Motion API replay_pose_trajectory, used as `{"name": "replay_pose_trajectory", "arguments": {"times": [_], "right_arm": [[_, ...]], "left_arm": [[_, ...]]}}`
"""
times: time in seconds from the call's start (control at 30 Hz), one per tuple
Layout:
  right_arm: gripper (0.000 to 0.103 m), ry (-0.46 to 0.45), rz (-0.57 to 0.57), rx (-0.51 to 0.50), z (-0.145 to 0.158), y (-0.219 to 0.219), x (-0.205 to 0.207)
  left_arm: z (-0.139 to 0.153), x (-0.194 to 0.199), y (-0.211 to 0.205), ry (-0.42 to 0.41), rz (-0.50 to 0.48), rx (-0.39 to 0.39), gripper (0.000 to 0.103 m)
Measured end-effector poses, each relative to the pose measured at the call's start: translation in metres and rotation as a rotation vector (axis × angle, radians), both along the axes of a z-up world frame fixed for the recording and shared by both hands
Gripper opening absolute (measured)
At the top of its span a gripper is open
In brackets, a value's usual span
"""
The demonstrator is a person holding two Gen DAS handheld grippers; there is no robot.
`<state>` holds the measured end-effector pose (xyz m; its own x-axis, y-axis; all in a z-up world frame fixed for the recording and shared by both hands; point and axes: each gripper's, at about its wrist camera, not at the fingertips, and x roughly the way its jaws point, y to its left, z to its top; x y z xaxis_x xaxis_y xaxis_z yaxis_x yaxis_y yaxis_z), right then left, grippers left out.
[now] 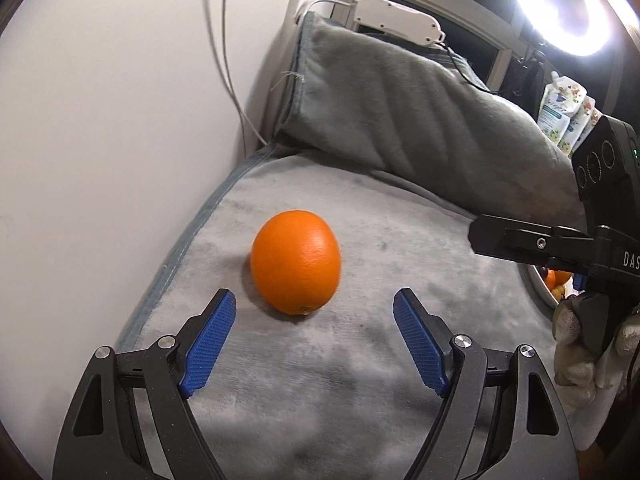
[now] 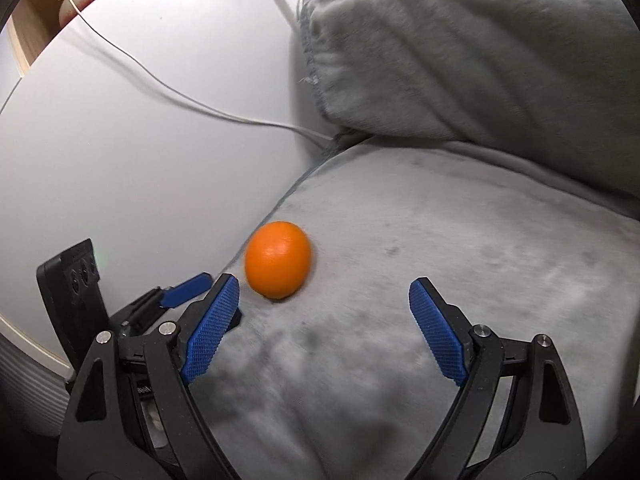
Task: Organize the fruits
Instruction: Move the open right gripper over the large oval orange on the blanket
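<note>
Both jaws spread, nothing gripped: left gripper (image 1: 314, 306) just short of orange (image 1: 296, 261), right gripper (image 2: 324, 294) near it too. Orange on grey blanket (image 1: 360, 380), could roll off the nearby edge if I nudge it.

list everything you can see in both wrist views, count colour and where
round orange fruit: one, orange, lying on the blanket just ahead of the left tongs
plush grey blanket: one, grey, covering the flat surface
grey plush cushion: one, grey, propped up behind the orange
thin white cable: one, white, running along the white wall
white power strip: one, white, above the cushion
ring light: one, bright white, top right of the left view
metal bowl: one, silver, right edge, partly hidden, orange fruit inside
printed pouches: several, white with patterns, far right
left tongs: one pair, black with blue pads, open
right tongs: one pair, black with blue pads, open
gloved hand: one, pale glove, holding the right tool
</note>
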<state>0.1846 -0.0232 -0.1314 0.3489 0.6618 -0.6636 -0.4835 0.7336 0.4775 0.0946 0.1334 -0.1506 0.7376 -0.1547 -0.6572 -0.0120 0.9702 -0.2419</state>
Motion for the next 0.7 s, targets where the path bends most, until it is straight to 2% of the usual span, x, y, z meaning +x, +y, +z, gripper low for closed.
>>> {"name": "replay_pose_trajectory", "arguments": {"times": [0.2, 0.3, 0.7], "right_arm": [[0.089, 0.027, 0.040, 0.018, -0.006, 0.026, 0.011], [0.085, 0.052, 0.056, 0.027, -0.011, 0.036, 0.017], [0.084, 0.122, 0.107, 0.063, -0.027, 0.064, 0.030]], "left_arm": [[-0.005, 0.008, 0.003, 0.014, 0.001, -0.012, 0.080], [-0.008, 0.013, 0.005, 0.025, -0.001, -0.021, 0.080], [-0.020, 0.025, 0.018, 0.063, 0.008, -0.078, 0.076]]}}
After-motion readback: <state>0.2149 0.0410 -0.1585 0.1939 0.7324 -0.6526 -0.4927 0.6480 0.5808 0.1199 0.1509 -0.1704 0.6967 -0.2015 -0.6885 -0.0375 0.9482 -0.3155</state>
